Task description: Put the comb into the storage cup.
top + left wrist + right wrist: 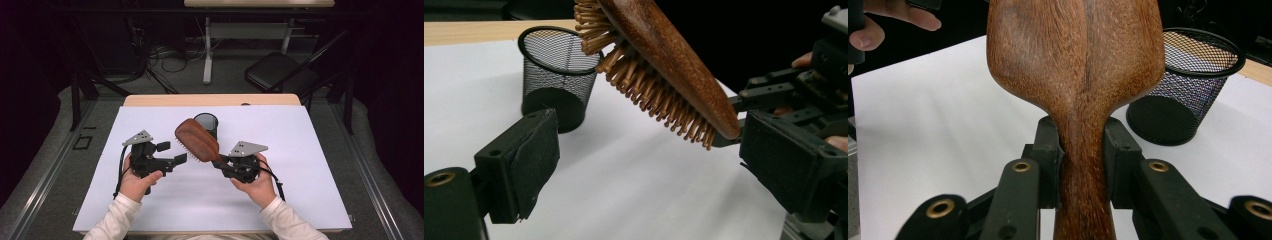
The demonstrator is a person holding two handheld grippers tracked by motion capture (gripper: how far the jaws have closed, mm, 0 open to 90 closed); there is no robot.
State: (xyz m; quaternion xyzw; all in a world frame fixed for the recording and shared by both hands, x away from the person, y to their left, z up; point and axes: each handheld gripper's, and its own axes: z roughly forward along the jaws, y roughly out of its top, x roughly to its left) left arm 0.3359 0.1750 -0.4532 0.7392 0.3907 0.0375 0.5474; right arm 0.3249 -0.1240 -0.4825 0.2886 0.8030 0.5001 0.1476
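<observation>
Wooden hairbrush [196,139] tilted, lifted, bristles down, beside mesh cup [206,123]

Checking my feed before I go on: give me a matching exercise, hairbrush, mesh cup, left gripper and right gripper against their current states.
Things:
1. wooden hairbrush
2. black mesh cup
3. left gripper
4. right gripper

States:
A. jaws apart, holding nothing
B. standing upright and empty on the white table cover
C. held in the air, tilted, bristles facing down
D. jaws clamped on the brush handle

Pairs: 1-C, 2-B, 3-A, 4-D
</observation>
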